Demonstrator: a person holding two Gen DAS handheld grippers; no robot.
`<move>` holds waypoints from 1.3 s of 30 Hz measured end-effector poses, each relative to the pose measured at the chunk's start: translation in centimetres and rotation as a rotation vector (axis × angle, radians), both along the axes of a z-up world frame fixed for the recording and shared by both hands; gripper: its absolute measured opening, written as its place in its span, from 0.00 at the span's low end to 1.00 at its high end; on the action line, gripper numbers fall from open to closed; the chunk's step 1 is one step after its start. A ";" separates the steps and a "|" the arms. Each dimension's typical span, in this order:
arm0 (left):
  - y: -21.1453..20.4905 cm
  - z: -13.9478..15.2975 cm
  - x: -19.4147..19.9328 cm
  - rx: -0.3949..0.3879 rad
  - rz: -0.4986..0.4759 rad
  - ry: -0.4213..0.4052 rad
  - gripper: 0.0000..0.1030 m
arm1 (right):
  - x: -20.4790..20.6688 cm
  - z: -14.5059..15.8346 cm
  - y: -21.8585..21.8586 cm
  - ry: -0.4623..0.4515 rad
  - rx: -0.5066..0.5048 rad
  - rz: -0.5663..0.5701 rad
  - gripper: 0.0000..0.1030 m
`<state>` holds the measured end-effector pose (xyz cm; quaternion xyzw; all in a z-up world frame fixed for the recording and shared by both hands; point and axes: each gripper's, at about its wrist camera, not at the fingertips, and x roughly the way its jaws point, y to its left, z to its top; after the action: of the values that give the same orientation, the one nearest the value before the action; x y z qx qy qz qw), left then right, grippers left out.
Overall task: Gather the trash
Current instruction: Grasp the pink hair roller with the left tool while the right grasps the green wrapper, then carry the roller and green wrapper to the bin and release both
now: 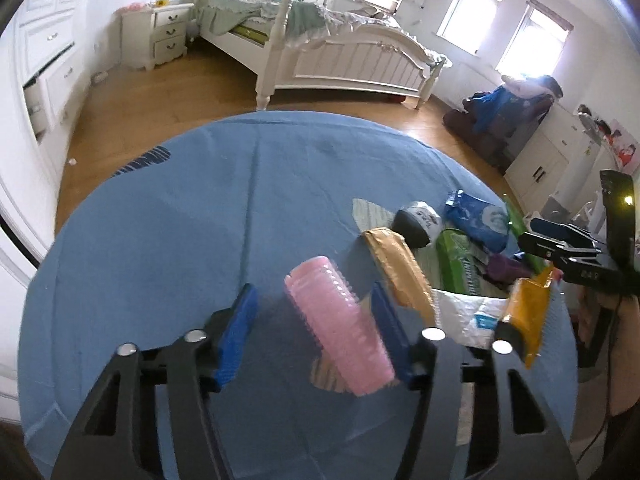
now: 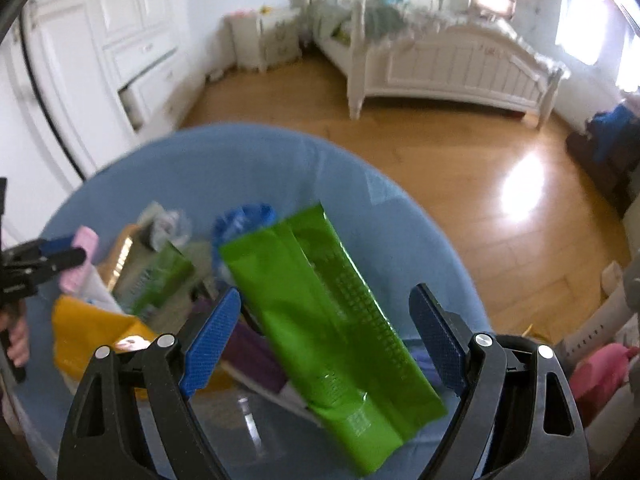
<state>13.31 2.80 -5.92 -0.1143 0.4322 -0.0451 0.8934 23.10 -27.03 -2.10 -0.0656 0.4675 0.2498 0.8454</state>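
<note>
On the blue-covered counter [image 1: 200, 208], a heap of wrappers and packets lies toward its right side as the left wrist camera sees it. The pink hair roller [image 1: 338, 324] is the landmark here: it lies alone on the cloth, just left of the heap, and the left hand-held gripper [image 1: 316, 332] straddles it. The blue pads stand partly apart; the right pad sits at or against the roller's side, while the left pad is clear of it, so the roller is between the jaws but not pinched.

Right of the roller lies a gold packet [image 1: 400, 268], nearly touching it. Beyond that packet, farther from the roller, sit a crumpled black and white wrapper [image 1: 418, 222], a blue and white packet [image 1: 478, 216] and a green box [image 1: 460, 256]. A white wrapper [image 1: 466, 314] and a yellow packet [image 1: 526, 316] lie right of the roller, nearer the camera.

The right hand-held gripper [image 2: 334, 336] hangs over the far side of the heap from the roller, its jaws wide apart. A long green packet [image 2: 328, 320] lies lengthwise between them, on top of the heap, and neither pad touches it. A purple packet [image 2: 252, 348] lies partly under the green one.

Beyond the counter stand a white bed [image 1: 340, 52] and a white nightstand [image 1: 160, 36] on a wooden floor [image 1: 180, 92].
</note>
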 end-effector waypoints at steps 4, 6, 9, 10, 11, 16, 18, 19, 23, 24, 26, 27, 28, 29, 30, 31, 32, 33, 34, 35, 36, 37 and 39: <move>0.4 0.0 -0.4 -0.025 -0.025 -0.019 0.37 | 0.2 -0.7 -0.3 0.032 0.009 0.026 0.66; 0.1 0.0 -0.8 -0.013 -0.033 -0.027 0.37 | -0.1 -0.7 -0.2 0.029 0.008 0.036 0.60; 0.1 0.5 -1.6 -0.008 -0.038 -0.059 0.33 | -0.9 0.0 -0.8 0.004 0.046 0.027 0.45; 0.0 0.7 -1.9 -0.007 -0.039 -0.072 0.33 | -1.6 0.4 -1.1 -0.007 0.074 0.021 0.42; 0.0 1.1 -2.4 -0.008 -0.041 -0.090 0.33 | -2.3 0.9 -1.6 -0.016 0.104 0.017 0.41; -0.9 3.6 -4.1 -0.010 -0.054 -0.173 0.32 | -6.1 4.9 -3.5 -0.138 0.275 -0.005 0.38; -2.1 5.4 -4.6 0.003 -0.068 -0.226 0.32 | -7.4 6.6 -4.3 -0.193 0.327 -0.022 0.38; -2.8 6.3 -4.8 0.001 -0.081 -0.250 0.32 | -8.3 7.5 -4.7 -0.229 0.341 -0.032 0.38; -6.7 9.4 -4.9 -0.060 -0.183 -0.322 0.32 | -12.1 10.3 -6.6 -0.384 0.351 -0.083 0.38; -7.6 9.8 -4.8 -0.065 -0.204 -0.332 0.32 | -12.8 10.8 -7.1 -0.424 0.337 -0.105 0.38; -10.1 10.6 -4.5 -0.080 -0.264 -0.351 0.32 | -14.0 11.5 -8.5 -0.483 0.308 -0.151 0.38; -11.3 10.8 -4.2 -0.090 -0.291 -0.356 0.32 | -14.5 11.6 -9.1 -0.509 0.291 -0.179 0.38; -12.5 11.0 -3.9 -0.098 -0.318 -0.357 0.32 | -14.9 11.5 -9.9 -0.533 0.273 -0.210 0.38; -14.1 11.1 -3.6 -0.103 -0.351 -0.360 0.32 | -15.5 11.3 -10.7 -0.550 0.255 -0.236 0.38; -15.4 11.1 -3.2 -0.101 -0.378 -0.365 0.32 | -16.0 11.1 -11.6 -0.569 0.228 -0.269 0.38; -16.4 11.0 -2.8 -0.100 -0.398 -0.370 0.32 | -16.4 10.7 -12.5 -0.582 0.199 -0.302 0.38; -18.1 10.8 -2.2 -0.099 -0.431 -0.373 0.32 | -16.6 10.3 -13.2 -0.587 0.178 -0.324 0.38; -18.9 10.6 -2.0 -0.103 -0.447 -0.370 0.32 | -16.8 9.8 -14.0 -0.595 0.146 -0.354 0.38; -20.4 10.2 -1.3 -0.118 -0.477 -0.358 0.32 | -17.0 9.4 -14.8 -0.600 0.118 -0.375 0.38; -21.2 10.0 -0.9 -0.127 -0.494 -0.351 0.32 | -16.9 8.6 -15.6 -0.594 0.083 -0.399 0.38; -22.3 9.6 -0.5 -0.135 -0.514 -0.342 0.32 | -16.8 8.0 -16.4 -0.587 0.069 -0.417 0.38; -23.3 9.3 -0.1 -0.138 -0.530 -0.334 0.32 | -16.9 7.5 -17.3 -0.581 0.060 -0.435 0.38; -25.4 8.5 0.7 -0.155 -0.571 -0.309 0.32 | -16.8 6.3 -18.9 -0.569 0.028 -0.467 0.38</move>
<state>14.01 -22.59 2.63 -0.0480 0.3012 -0.3430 0.8884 6.33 -45.97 4.22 -0.0123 0.2128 0.0285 0.9766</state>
